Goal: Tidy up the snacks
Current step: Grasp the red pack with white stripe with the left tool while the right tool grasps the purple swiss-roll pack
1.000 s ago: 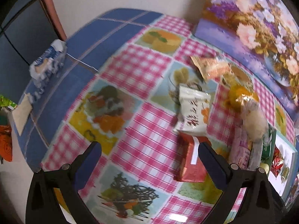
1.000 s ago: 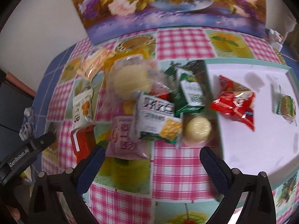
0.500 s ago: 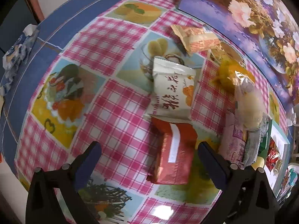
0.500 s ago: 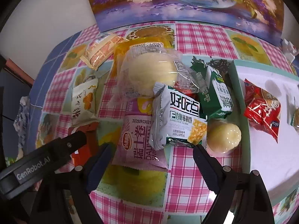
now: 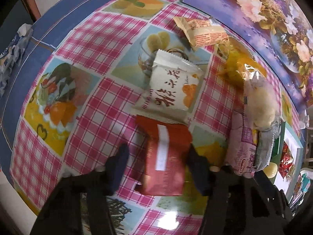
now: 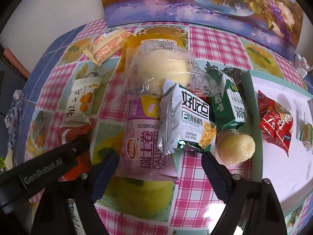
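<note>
A red packet [image 5: 166, 160] lies flat on the checked tablecloth between the fingers of my left gripper [image 5: 158, 166], which is open but narrowed; the right finger touches its edge and the left finger stands a little off. A cream packet with orange print [image 5: 172, 90] overlaps its far end. My right gripper [image 6: 160, 160] is open, straddling the near end of a pink roll packet [image 6: 148, 146] with a white-green cracker packet [image 6: 187, 117] on top. The white tray with a teal rim [image 6: 252, 101] holds a red candy packet [image 6: 275, 123].
A bagged bun [image 6: 160, 68], a green packet [image 6: 230, 103], a round yellow cake [image 6: 234, 146] and a beige wafer packet [image 6: 107, 47] crowd the pile. A floral painting [image 6: 195, 0] leans on the back wall. A tissue pack [image 5: 11, 47] sits at the table's left edge.
Both grippers moved forward and down toward the snacks. The left fingers narrowed around the red packet. The right gripper came in over the pink and white-green packets.
</note>
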Tool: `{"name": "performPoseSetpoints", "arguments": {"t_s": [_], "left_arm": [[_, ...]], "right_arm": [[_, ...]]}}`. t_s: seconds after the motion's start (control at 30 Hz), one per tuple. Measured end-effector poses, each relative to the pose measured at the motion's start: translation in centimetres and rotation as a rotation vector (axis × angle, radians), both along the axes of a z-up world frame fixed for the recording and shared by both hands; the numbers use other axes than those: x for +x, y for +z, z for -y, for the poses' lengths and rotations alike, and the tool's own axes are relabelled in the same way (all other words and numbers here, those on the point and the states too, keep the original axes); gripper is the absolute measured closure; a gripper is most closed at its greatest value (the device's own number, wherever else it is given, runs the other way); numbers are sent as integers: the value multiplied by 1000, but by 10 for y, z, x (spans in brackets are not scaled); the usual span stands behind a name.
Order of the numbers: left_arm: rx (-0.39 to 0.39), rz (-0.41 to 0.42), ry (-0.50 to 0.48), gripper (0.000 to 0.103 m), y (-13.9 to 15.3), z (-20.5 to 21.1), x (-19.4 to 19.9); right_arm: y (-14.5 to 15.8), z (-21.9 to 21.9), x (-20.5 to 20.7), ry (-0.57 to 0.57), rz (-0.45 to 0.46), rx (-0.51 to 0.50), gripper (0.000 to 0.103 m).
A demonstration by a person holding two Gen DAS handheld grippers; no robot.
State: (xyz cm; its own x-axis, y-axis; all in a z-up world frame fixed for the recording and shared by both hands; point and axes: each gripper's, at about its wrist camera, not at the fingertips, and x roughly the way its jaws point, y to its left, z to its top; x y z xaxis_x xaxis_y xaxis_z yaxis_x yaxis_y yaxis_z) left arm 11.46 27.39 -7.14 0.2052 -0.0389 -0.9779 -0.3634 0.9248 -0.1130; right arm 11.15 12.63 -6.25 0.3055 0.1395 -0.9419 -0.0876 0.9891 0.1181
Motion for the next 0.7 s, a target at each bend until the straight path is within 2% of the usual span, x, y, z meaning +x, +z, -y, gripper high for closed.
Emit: {"name": "performPoseSetpoints", "arguments": {"t_s": [0.07, 0.1, 0.43, 0.6, 0.63, 0.7], "left_arm": [[-4, 4, -3, 60, 0, 1, 0], [0, 6, -3, 60, 0, 0, -1], [31, -1, 65, 60, -1, -33, -11], [42, -5, 62, 60, -3, -36, -14], [46, -5, 60, 60, -5, -35, -13], [51, -6, 58, 60, -6, -39, -12]], "right_arm": [[0, -2, -2, 13, -14, 17, 25], [-1, -3, -2, 19, -20, 22, 27], [-14, -19, 8, 35, -10, -28, 26], [-18, -25, 14, 36, 2, -48, 27], [-18, -26, 15, 39, 5, -54, 28], [-17, -29, 16, 44, 18, -68, 41]]}}
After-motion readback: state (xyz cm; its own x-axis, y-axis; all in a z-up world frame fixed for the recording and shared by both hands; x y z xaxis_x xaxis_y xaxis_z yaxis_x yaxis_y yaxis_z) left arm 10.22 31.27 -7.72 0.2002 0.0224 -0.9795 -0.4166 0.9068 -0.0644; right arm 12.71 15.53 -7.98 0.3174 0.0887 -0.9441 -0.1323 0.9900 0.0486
